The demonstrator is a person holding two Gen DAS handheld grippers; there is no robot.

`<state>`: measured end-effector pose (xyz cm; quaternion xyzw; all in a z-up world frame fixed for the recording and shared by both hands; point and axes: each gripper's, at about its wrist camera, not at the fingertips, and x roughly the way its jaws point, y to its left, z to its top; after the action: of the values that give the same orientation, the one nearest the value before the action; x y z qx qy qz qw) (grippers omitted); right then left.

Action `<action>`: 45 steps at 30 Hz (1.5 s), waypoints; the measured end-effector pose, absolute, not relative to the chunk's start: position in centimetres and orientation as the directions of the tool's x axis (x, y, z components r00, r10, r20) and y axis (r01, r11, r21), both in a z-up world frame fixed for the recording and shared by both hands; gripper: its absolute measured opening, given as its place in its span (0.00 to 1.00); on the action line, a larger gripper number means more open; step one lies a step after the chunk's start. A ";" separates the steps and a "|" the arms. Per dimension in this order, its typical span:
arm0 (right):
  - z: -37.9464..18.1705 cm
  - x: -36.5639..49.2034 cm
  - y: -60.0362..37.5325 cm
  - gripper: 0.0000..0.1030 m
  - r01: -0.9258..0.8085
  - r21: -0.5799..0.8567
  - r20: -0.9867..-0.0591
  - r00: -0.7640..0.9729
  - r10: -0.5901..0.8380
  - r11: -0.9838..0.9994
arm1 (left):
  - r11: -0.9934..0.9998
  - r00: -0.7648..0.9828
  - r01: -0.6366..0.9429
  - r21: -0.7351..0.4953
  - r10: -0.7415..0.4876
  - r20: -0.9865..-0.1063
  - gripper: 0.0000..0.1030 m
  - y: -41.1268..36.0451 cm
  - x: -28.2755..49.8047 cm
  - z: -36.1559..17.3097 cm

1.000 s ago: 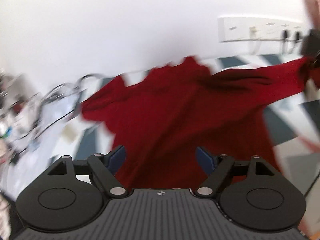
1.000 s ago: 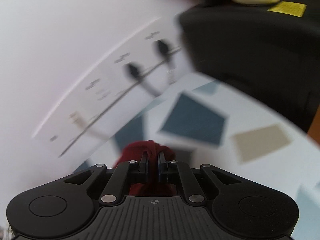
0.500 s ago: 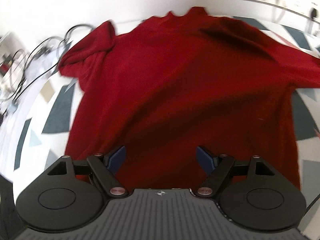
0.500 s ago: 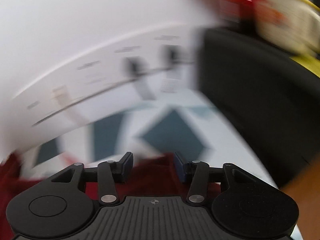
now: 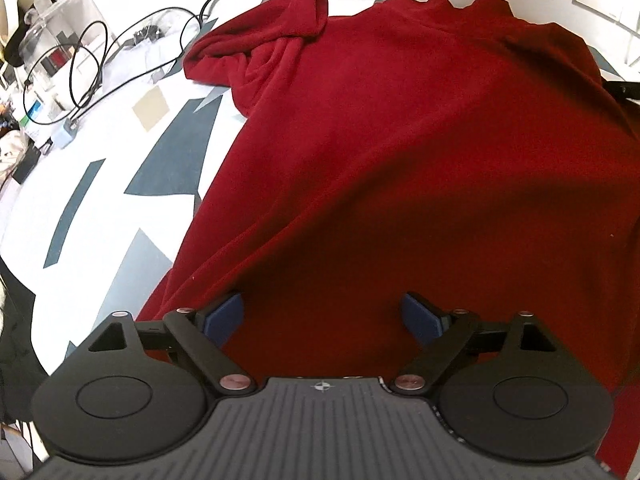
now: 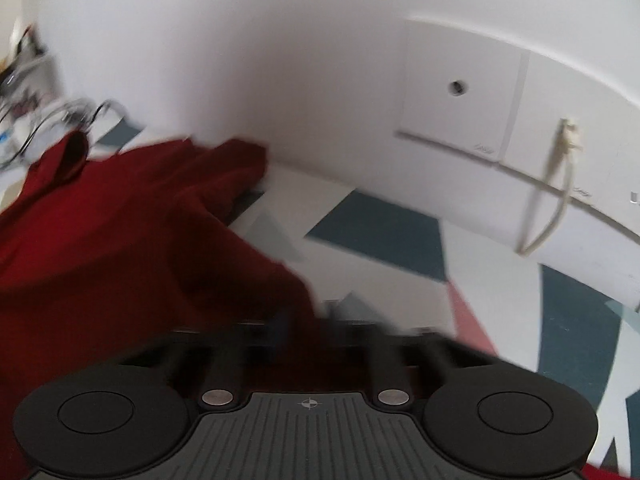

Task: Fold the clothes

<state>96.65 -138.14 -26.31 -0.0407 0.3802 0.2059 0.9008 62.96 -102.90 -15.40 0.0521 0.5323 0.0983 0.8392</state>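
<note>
A dark red sweater [image 5: 400, 140] lies spread on the patterned table cover [image 5: 100, 208], one sleeve [image 5: 272, 44] bunched at the far left. My left gripper [image 5: 322, 314] hovers over the sweater's near part. Its blue pads [image 5: 224, 316] stand wide apart and the jaws are opening, with nothing pressed between them. In the blurred right wrist view the sweater [image 6: 120, 240] fills the left side. Its right edge tapers down into my right gripper [image 6: 304, 324], whose fingers are drawn together and shut on that edge. Blur hides the pads themselves.
Black cables [image 5: 88, 52] and clutter [image 5: 40, 40] lie at the table's far left. A white wall with a socket panel [image 6: 460, 92] and a hanging cord [image 6: 552, 200] runs along the table's far side. Bare patterned cover [image 6: 380, 232] lies right of the sweater.
The left gripper sank closer over the sweater and its jaws widened. The right gripper let go of the cloth, opened, swung across to the sweater's edge and shut again.
</note>
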 end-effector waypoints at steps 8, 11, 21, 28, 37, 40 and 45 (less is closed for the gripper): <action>-26.0 97.5 -142.7 0.01 -0.152 0.102 -0.719 0.671 0.179 0.983 | 0.977 0.418 -0.133 0.168 0.209 -0.884 0.88 -102.5 63.5 -15.6; -26.1 97.3 -142.4 0.02 -0.160 0.083 -0.718 0.674 0.171 0.984 | 0.975 0.426 -0.117 0.190 0.222 -0.877 0.89 -102.8 63.6 -15.7; -23.8 93.2 -142.5 0.59 -0.029 0.131 -0.658 0.745 0.109 0.991 | 0.985 0.461 -0.051 0.162 0.167 -0.871 0.91 -102.1 63.3 -15.7; -22.2 86.4 -142.8 0.77 0.099 0.142 -0.656 0.755 0.019 0.985 | 0.992 0.608 0.088 0.090 0.018 -0.794 0.91 -99.8 59.9 -12.5; -20.8 72.4 -137.5 0.79 0.214 0.178 -0.688 0.725 -0.034 0.961 | 0.967 0.661 0.253 0.021 -0.157 -0.734 0.95 -92.4 54.0 -11.2; -20.9 66.8 -133.0 0.80 0.197 0.178 -0.688 0.725 -0.021 0.964 | 0.945 0.649 0.327 0.028 -0.203 -0.733 0.95 -89.9 51.6 -12.2; -21.2 59.7 -125.2 0.80 0.118 0.111 -0.692 0.722 -0.009 0.987 | 0.920 0.633 0.385 0.070 -0.209 -0.745 0.95 -86.4 48.6 -14.1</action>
<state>59.74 -125.24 -21.19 0.0735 0.3714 -0.0341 0.9249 48.60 -86.45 -14.06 0.1119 0.3948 -0.1656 0.8968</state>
